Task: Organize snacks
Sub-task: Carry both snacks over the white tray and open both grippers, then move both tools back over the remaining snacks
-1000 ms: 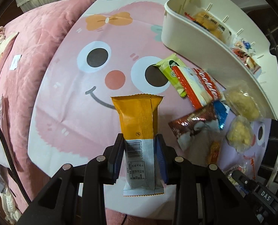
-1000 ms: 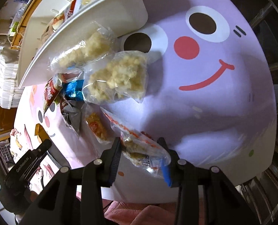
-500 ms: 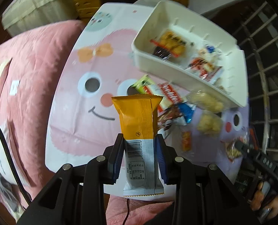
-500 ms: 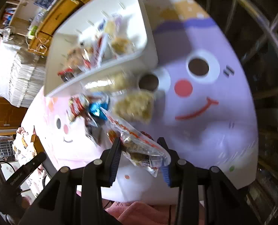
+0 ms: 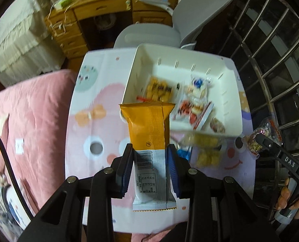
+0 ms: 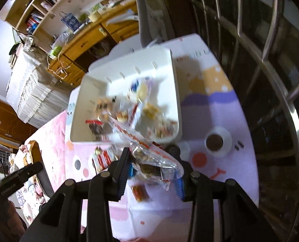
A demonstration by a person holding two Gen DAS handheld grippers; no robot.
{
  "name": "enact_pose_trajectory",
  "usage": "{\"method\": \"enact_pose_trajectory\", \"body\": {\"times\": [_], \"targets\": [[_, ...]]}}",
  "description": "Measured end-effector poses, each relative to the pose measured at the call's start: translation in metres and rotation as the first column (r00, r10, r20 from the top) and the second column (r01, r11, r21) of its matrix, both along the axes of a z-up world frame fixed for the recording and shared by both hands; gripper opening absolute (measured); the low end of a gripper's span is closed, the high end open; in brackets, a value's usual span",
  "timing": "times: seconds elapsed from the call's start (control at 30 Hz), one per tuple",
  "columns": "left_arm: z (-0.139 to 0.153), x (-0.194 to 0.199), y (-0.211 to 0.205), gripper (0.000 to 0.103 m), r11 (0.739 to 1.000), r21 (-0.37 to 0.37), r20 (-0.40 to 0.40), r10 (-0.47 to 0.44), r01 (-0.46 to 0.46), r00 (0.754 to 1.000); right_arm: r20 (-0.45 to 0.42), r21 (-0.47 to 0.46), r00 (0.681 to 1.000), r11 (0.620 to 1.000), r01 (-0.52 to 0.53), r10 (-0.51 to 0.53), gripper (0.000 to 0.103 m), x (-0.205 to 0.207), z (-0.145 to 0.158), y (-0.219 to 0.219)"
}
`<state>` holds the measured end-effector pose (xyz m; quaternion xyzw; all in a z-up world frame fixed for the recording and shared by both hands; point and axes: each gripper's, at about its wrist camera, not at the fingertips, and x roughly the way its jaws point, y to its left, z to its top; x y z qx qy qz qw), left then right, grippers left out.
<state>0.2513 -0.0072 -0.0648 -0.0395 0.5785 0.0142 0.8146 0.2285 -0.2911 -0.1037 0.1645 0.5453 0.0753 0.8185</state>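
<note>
While both grippers hang above the cartoon-face mat [image 5: 84,104], the left gripper [image 5: 150,168] pinches an orange-and-grey snack bar wrapper [image 5: 151,157] across its middle, and the right gripper [image 6: 152,168] clamps a clear crinkly snack bag [image 6: 149,157]. Both packs look light, soft and slippery, so a squeeze on the filled middle should hold better than one on a sealed edge. Ahead, the white plastic bin [image 5: 233,92] already holds several snacks.
</note>
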Motion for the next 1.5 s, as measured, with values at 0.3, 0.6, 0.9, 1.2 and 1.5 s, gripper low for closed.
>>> {"method": "enact_pose_trajectory", "body": {"times": [0.3, 0.6, 0.9, 1.2, 1.5], "targets": [[0.004, 0.047, 0.004, 0.032, 0.998, -0.056, 0.066, -0.033, 0.036, 0.997, 0.066, -0.011, 0.998, 1.000, 0.022, -0.022, 0.039, 0.020, 0.007, 0.012], [-0.010, 0.081, 0.003, 0.033, 0.975, -0.172, 0.170, -0.110, 0.139, 0.979, 0.076, 0.037, 0.993, 0.996, 0.085, -0.088, 0.039, 0.042, 0.000, 0.021], [-0.015, 0.090, -0.004, 0.062, 0.949, -0.238, 0.230, -0.153, 0.208, 0.961, 0.038, 0.095, 0.992, 0.988, 0.120, -0.124, 0.050, 0.051, -0.011, 0.022], [-0.018, 0.068, -0.001, 0.073, 0.964, -0.217, 0.174, -0.119, 0.156, 0.977, 0.020, 0.099, 0.994, 0.989, 0.108, -0.110, 0.058, 0.037, -0.013, 0.021], [-0.009, 0.018, 0.003, 0.079, 0.981, -0.173, 0.163, -0.059, 0.087, 0.985, 0.029, 0.112, 0.997, 0.992, 0.062, -0.065, 0.066, 0.011, -0.010, 0.015]]}}
